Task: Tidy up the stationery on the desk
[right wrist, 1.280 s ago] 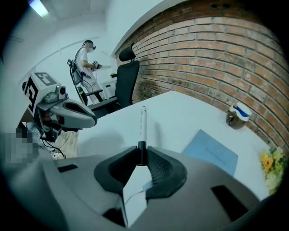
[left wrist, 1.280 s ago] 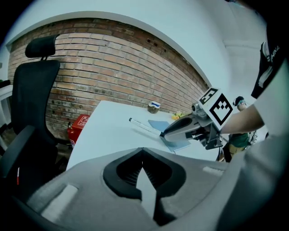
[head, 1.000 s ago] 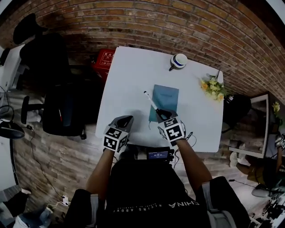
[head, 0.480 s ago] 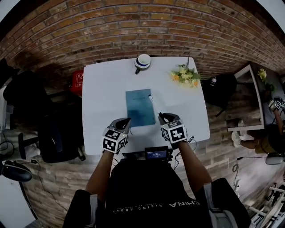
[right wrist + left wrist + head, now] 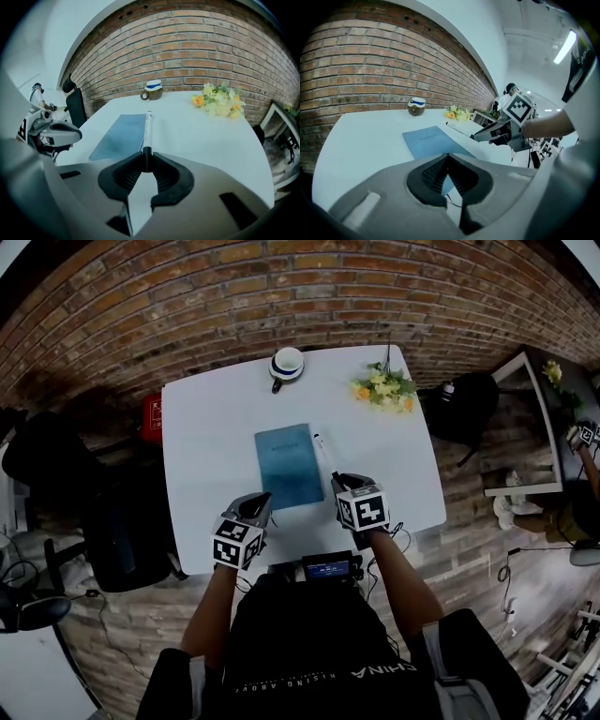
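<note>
1. Head view looks steeply down from overhead on the desk (image 5: 206,456).
2. Left gripper view sits low, close, facing the wall (image 5: 370,56).
3. Right gripper view likewise; all three share the notebook (image 5: 119,133).

Cover of the blue notebook (image 5: 427,140), on the white desk (image 5: 202,460): one pale word, probably "Notebook". The black shirt (image 5: 314,643) at the desk's near edge reads "RISING ABOVE" and "CHINA", upside down. On the red box (image 5: 153,414) left of the desk: characters unreadable.

Smooth matt desk (image 5: 206,474), rough brick wall (image 5: 234,296)
</note>
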{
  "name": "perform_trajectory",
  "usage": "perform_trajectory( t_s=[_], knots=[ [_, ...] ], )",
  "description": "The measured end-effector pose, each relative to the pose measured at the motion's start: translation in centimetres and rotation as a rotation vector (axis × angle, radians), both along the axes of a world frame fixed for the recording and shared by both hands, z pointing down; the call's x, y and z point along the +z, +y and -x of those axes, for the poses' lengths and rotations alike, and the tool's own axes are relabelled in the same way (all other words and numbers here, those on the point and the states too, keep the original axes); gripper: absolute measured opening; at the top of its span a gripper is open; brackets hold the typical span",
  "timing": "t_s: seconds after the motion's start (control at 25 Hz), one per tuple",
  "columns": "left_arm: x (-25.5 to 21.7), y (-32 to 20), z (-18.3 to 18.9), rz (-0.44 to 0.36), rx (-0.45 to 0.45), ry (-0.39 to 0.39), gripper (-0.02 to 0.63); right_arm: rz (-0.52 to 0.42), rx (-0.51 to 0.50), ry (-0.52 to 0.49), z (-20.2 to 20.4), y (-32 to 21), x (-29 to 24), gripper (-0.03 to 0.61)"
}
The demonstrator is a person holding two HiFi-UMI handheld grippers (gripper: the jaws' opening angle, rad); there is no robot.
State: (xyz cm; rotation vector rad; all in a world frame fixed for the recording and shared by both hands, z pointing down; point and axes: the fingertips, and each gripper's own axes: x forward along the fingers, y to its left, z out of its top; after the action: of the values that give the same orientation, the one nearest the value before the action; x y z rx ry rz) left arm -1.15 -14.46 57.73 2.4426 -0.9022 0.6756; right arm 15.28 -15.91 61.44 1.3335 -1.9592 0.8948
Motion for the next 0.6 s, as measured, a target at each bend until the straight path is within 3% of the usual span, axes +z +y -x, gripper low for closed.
perform_trajectory(
  t_s=[0.6],
  knots=[
    [2.1, -0.8, 2.1, 0.058, 0.006, -0.031, 0.012, 0.147, 0.175, -0.173, 1.8, -0.7, 3.6, 0.08]
  ],
)
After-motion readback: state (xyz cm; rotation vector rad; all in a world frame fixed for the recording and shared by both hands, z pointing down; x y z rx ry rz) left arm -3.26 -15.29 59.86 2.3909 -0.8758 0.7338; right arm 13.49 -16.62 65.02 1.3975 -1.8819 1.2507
